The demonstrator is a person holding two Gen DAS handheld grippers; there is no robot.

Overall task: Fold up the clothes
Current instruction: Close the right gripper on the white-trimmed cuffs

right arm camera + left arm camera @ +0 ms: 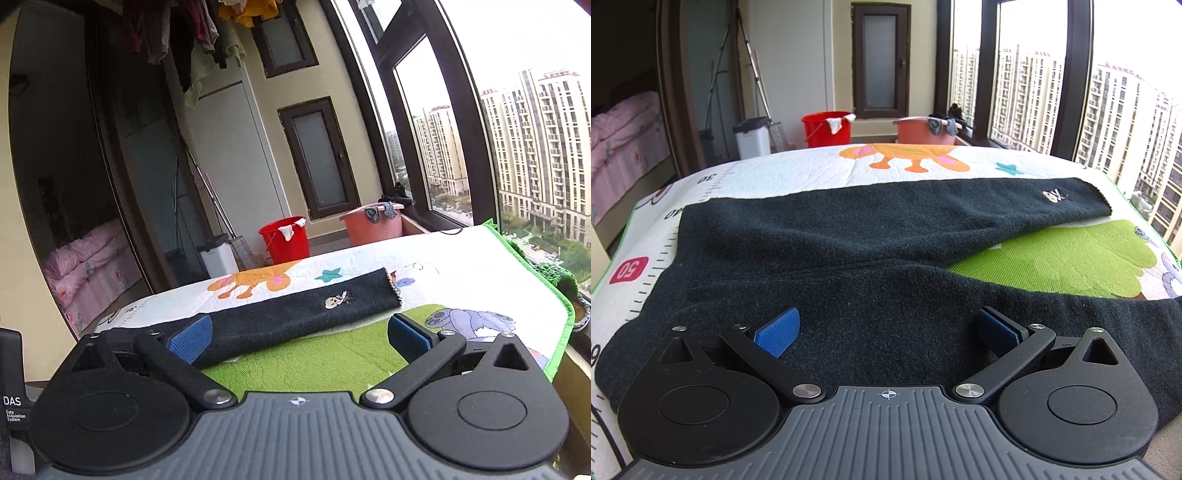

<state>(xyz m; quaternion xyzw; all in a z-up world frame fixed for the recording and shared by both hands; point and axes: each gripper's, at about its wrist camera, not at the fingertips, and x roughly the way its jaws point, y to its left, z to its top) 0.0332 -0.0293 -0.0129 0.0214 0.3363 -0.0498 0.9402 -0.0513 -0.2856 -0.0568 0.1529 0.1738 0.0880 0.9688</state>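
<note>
Dark fleece garment [849,258] under wide-open left claw [886,332]; right claw [299,338] likewise empty

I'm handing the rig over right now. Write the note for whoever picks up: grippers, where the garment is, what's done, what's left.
Left gripper: jaws open, empty, low over the near part of the dark garment.
Right gripper: jaws open, empty, above the green patch of the printed mat; the garment's far leg lies just ahead.
Garment: dark fleece trousers spread on the mat, legs apart in a V, small embroidered logo near the far leg's cuff.
Done: laid out, roughly flat.
Left: no fold visible yet; probably bring one leg over the other, then fold lengthwise.
</note>
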